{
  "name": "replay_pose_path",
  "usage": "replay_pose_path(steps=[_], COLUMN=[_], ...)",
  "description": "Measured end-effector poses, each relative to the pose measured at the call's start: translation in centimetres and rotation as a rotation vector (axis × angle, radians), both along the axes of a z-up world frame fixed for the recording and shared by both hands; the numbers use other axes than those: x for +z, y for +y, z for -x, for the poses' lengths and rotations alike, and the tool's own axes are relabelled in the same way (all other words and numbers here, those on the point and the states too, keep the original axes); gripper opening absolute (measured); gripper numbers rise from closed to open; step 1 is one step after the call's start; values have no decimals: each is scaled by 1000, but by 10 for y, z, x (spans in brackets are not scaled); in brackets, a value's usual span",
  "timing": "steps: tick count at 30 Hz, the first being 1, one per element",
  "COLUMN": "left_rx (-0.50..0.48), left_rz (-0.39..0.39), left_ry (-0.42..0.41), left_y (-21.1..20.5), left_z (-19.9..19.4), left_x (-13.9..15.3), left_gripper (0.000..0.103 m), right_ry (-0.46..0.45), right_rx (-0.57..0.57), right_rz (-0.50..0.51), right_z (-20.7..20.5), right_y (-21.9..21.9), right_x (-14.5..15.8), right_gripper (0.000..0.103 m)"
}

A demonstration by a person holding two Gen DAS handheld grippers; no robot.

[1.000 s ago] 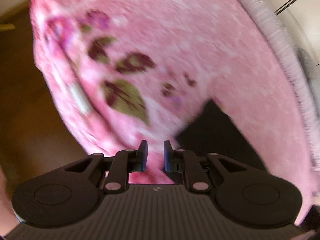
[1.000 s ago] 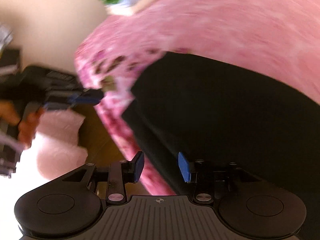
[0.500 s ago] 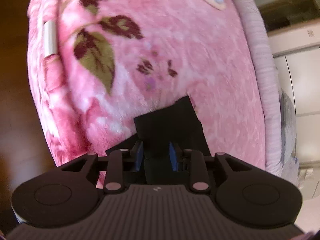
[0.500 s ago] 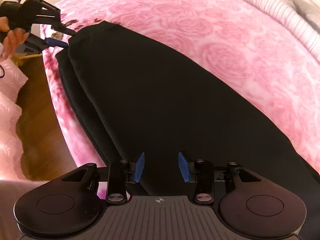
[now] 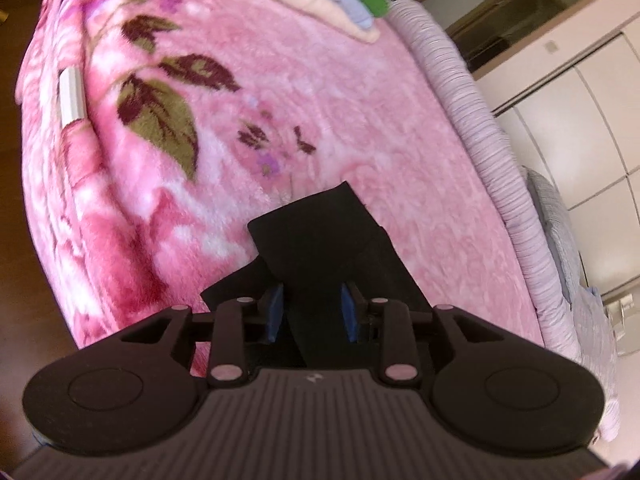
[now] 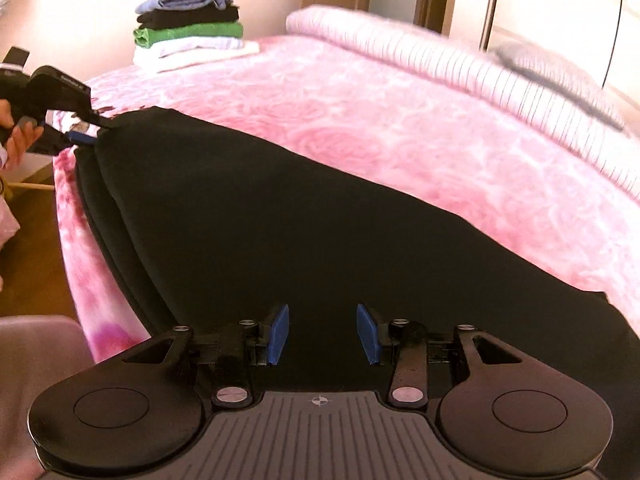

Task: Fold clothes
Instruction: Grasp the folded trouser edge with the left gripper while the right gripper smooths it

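A black garment (image 6: pixel 304 216) lies folded lengthwise along the near edge of the pink bed. My right gripper (image 6: pixel 322 334) is open, its blue pads either side of the garment's near end. My left gripper (image 5: pixel 310 312) is open around the garment's far corner (image 5: pixel 320 236), with cloth between the blue pads but a gap on each side. The left gripper also shows in the right wrist view (image 6: pixel 86 136) at that far corner, held by a hand.
A stack of folded clothes (image 6: pixel 192 26) sits at the far corner of the pink floral blanket (image 5: pixel 280 80). A striped lilac duvet (image 6: pixel 440 68) and a grey pillow (image 6: pixel 560 76) lie along the far side. Brown floor (image 6: pixel 32 264) runs below the near edge.
My left gripper moved onto the garment's corner and its jaws spread apart around the cloth. My right gripper swung over the garment's near end and stayed open.
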State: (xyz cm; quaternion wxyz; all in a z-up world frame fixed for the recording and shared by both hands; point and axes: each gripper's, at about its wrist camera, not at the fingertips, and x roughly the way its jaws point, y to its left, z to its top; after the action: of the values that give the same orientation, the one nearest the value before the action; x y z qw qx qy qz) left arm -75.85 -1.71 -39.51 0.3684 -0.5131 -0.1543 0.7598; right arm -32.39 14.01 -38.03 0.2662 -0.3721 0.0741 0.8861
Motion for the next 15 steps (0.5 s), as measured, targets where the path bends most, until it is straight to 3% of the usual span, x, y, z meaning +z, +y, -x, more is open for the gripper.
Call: replay_pose_path(steps=[5, 8, 12, 15], left_rx=[-14, 2, 29, 11], left_rz=[-81, -151, -169, -176], left_ry=[61, 42, -19, -26], left_y=[-12, -23, -27, -25], left_z=[-8, -10, -7, -7], left_x=[-7, -15, -14, -12], left_gripper=[27, 27, 28, 31], right_ry=[74, 90, 5, -38], right_rx=[3, 0, -28, 45], right_rz=[-113, -188, -227, -316], right_z=[-20, -29, -23, -16], right_y=[-19, -33, -55, -81], right_x=[-16, -19, -10, -5], right_gripper=[42, 42, 42, 42])
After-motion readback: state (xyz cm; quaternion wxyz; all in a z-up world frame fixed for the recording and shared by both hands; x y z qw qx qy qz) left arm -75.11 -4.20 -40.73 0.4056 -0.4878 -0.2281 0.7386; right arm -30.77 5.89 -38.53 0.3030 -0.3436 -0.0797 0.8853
